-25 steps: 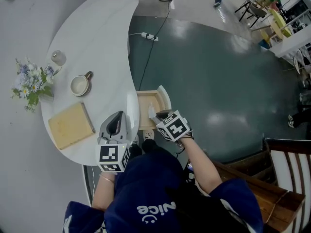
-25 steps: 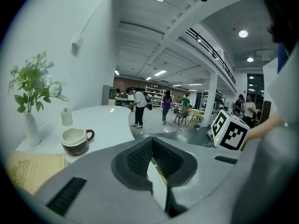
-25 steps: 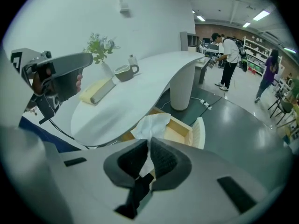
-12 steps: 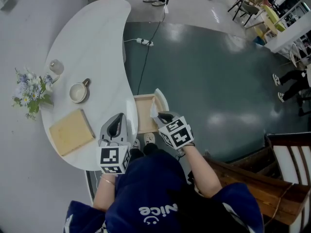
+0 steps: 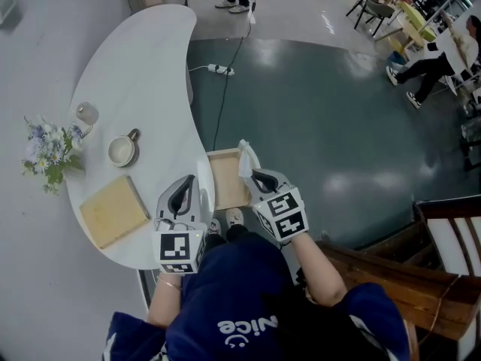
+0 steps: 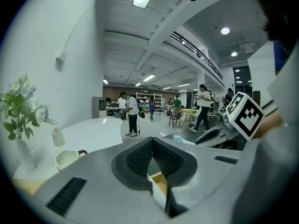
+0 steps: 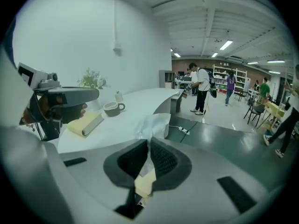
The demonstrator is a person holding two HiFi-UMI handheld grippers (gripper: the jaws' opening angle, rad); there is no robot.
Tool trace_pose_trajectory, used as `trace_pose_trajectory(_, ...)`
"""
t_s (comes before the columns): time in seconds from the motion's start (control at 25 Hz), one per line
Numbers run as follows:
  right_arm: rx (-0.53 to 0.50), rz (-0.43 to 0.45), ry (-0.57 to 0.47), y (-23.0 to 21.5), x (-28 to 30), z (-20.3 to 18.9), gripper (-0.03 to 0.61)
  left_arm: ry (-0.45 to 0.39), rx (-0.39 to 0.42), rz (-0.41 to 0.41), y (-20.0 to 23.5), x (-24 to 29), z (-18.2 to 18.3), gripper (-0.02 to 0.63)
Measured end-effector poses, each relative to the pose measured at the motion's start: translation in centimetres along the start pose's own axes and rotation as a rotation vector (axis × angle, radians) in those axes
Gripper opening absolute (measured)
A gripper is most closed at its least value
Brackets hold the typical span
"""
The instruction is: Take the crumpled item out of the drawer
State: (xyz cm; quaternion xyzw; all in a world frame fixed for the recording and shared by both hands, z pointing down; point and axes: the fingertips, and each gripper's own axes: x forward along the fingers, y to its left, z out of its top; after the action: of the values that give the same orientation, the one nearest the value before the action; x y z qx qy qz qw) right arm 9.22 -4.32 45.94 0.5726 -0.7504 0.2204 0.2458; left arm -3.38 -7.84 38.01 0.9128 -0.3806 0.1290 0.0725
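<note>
Broad dark floor (image 5: 338,126) spreads beyond the white bench (image 5: 143,66) and its curved edge. The drawer (image 5: 225,180) stands open under that edge, jutting over the floor. The right gripper (image 5: 257,176) fingers pinch the crumpled item (image 5: 245,155) above the drawer's far rim. The left gripper (image 5: 185,183) fingers are pressed together over the bench edge.

Two hand-held grippers (image 5: 181,192) (image 5: 255,174), one desk (image 5: 150,74), one drawer (image 5: 225,179), one crumpled paper (image 5: 246,156), one mug (image 5: 122,150), one book (image 5: 113,211), one flower bunch (image 5: 49,153), one jar (image 5: 87,113).
</note>
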Motion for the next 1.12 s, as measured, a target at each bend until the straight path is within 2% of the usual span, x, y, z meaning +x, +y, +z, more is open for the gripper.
trace_pose_trajectory(0.16,-0.019,-0.04,-0.077,-0.4,-1.2,1.6,0.026,-0.041,-0.03,-0.011,-0.2,-0.1,1.4,0.005)
trace_pose_trajectory(0.36,-0.002,-0.083,-0.148,-1.2,-2.8,3.3,0.028,-0.053,0.025,-0.004,-0.5,0.2,2.8,0.005)
trace_pose_trajectory(0.56,0.002,-0.117,-0.227,-1.7,-4.6,5.0,0.028,-0.086,-0.018,-0.01,-0.9,0.3,4.6,0.005)
trace_pose_trajectory(0.84,-0.022,-0.188,-0.337,-2.6,-7.2,7.3,0.026,-0.141,0.009,-0.031,-1.9,0.5,6.4,0.005)
trace_pose_trajectory(1.12,-0.033,-0.25,-0.429,-3.3,-9.0,9.1,0.028,-0.173,0.027,-0.012,-1.3,0.1,7.5,0.005)
